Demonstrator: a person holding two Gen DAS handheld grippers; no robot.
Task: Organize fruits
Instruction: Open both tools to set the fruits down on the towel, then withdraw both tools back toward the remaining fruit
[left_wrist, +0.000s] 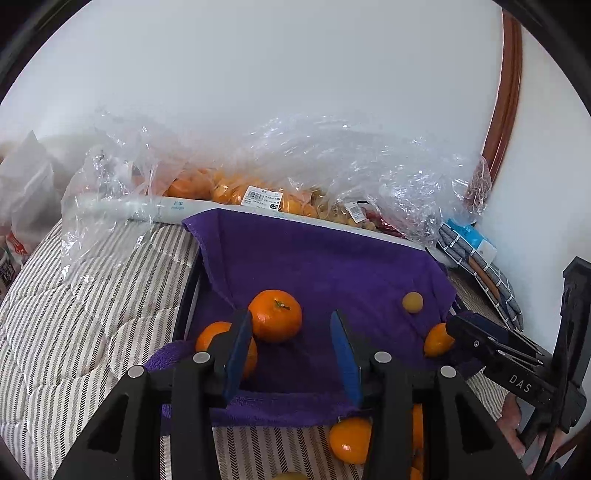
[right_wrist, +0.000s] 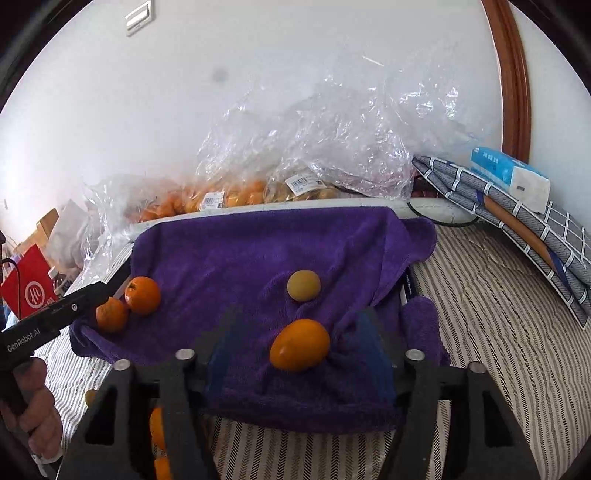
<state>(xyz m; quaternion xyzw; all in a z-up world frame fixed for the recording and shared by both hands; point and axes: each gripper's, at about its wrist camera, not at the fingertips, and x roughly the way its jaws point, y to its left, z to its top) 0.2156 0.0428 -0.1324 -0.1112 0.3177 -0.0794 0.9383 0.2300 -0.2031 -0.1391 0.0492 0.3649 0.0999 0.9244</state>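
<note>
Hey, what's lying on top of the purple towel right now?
On the purple towel lie two orange tangerines at its left edge, one small yellowish fruit and an oval orange fruit near the front. What the towel itself covers cannot be seen beyond a dark frame at its sides.

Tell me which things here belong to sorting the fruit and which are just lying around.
Job: oranges and small yellow fruit on the purple towel; bagged fruit.
Lying about: tissue pack, folded checked cloth, red bag.
</note>
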